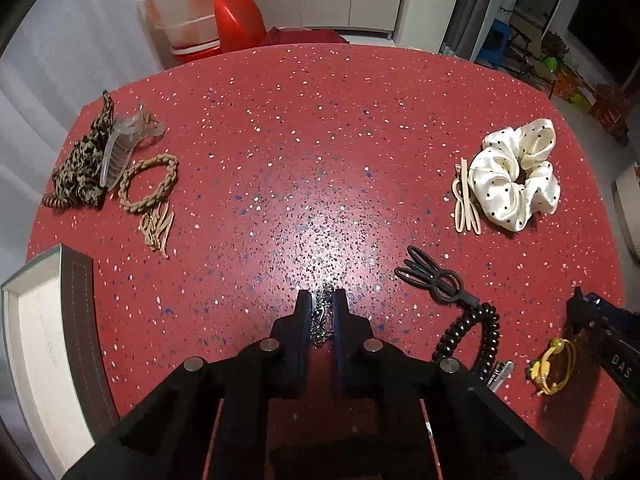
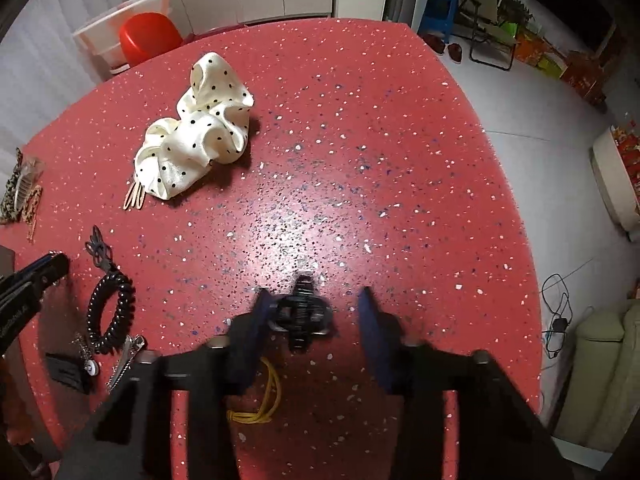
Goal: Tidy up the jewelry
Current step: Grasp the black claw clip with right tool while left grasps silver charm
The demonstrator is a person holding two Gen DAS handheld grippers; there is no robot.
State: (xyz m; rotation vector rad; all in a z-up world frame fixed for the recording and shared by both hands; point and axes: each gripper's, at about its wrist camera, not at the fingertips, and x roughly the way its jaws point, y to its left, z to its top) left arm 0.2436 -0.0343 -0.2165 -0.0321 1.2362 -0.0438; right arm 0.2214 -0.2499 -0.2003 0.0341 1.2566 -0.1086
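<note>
From the left wrist camera, our left gripper (image 1: pixel 323 300) points steeply down at the red speckled tabletop (image 1: pixel 304 128), its jaws drawn narrow onto a thin silver metal chain (image 1: pixel 322 318) that runs between them, one end spilling just past the fingertips. We judge this a pinch on the chain, so the step in hand is lifting it clear. To do that well we should rise straight and slowly, since a loose chain slides out of a narrow pinch if swung. The open white-lined jewellery box (image 1: pixel 44 344) sits at the near left edge, a likely home for it. To the right lie a black scissor-shaped hair clip (image 1: pixel 430 276) and a black spiral coil hair tie (image 1: pixel 476 336), well apart from the chain; beyond them rests a cream polka-dot satin scrunchie (image 1: pixel 516 172).

From the right wrist camera, our right gripper (image 2: pixel 310 312) is blurred. Its jaws stand part way apart around a small black toothed claw clip (image 2: pixel 300 316); the left finger looks against it, the right finger stands clear, so we do not count it as gripped. We should centre the clip between both pads before squeezing, lest it skid sideways. A yellow elastic hair band (image 2: pixel 266 396) lies just below the fingers; keep them off it.
</note>
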